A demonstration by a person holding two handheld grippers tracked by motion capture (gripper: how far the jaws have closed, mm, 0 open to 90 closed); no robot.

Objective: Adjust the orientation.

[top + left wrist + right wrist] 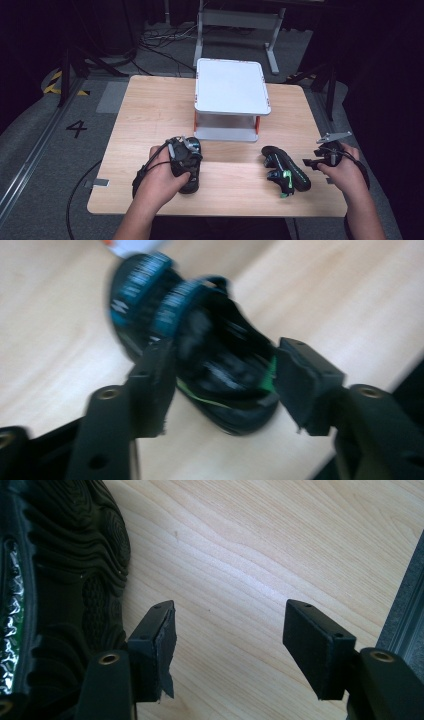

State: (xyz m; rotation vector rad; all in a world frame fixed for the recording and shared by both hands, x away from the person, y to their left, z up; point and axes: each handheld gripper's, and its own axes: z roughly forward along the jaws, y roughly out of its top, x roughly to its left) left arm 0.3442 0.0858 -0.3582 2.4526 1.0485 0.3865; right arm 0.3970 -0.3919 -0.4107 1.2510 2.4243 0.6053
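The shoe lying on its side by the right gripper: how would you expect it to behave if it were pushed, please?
The shoe would probably slide rather than roll, as it lies flat on its side on the smooth table. Its deeply ridged sole looks rubbery, so it may drag or pivot. It seems light.

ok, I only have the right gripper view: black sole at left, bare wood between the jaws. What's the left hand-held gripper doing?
Observer: The left hand-held gripper is open, jaws either side of a second shoe; the blur hides any contact.
Operator: Anything else out there?
Observer: A white two-tier rack stands beyond both shoes, mid-table.
Operator: How does my shoe lie?
Observer: The right shoe lies on its side, sole toward the right hand-held gripper.
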